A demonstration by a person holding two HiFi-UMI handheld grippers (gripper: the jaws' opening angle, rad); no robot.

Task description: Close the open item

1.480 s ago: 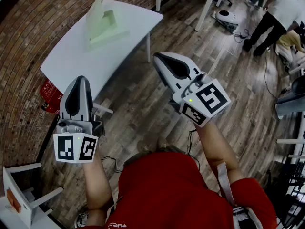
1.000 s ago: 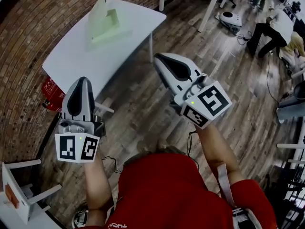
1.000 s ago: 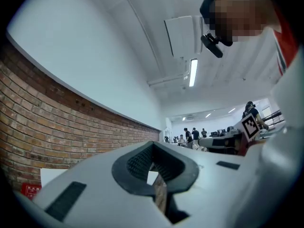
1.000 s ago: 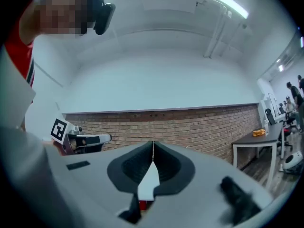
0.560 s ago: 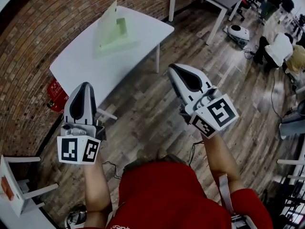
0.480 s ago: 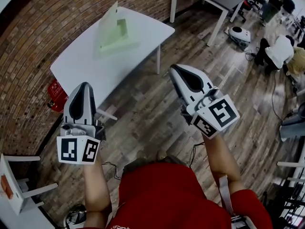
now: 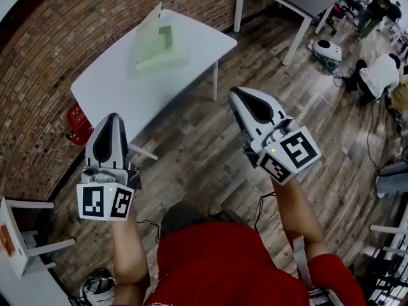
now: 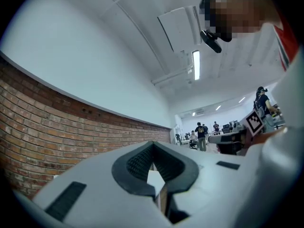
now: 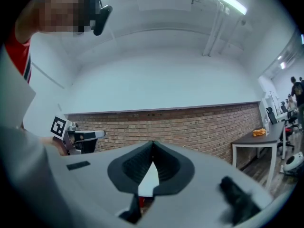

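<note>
My left claw and right claw are both closed, empty, over open wooden plank floor. The pale green open box sits well ahead, toward the white worktop's far edge beside the brick wall.

Shared lab workspace, brick wall, wood floor, white table, people at desks

Left gripper and right gripper: jaws closed, empty
</note>
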